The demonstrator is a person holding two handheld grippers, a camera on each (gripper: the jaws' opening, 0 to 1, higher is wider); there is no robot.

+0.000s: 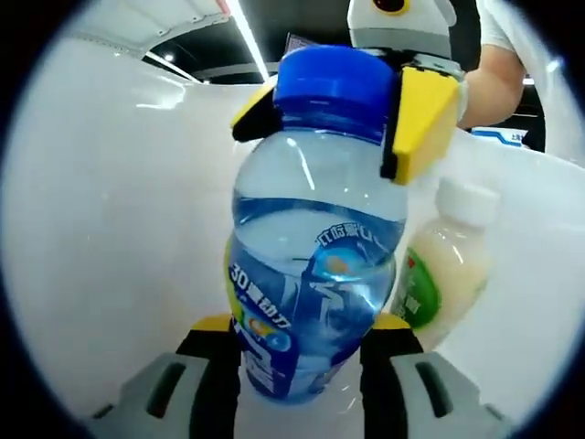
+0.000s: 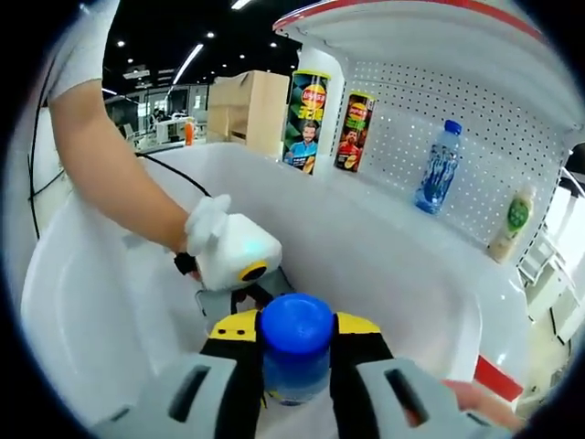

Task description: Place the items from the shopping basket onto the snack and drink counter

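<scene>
A clear water bottle (image 1: 311,265) with a blue cap and blue label stands upright on the white counter (image 1: 110,238). My left gripper (image 1: 302,337) is shut on its lower body, a yellow-and-black jaw on either side. My right gripper (image 1: 343,101) comes in from above, its yellow pads (image 1: 422,119) clamped on the cap. In the right gripper view the blue cap (image 2: 295,327) sits between my right gripper's (image 2: 295,347) jaws, and the left gripper (image 2: 239,273), held by a gloved hand, is just beyond it.
A small milky drink bottle (image 1: 446,265) with a white cap stands right behind the water bottle. On the pegboard shelf (image 2: 402,206) stand two crisp cans (image 2: 309,121), another water bottle (image 2: 439,169) and a pale drink bottle (image 2: 513,222). A person's arm (image 2: 110,174) reaches in from the left.
</scene>
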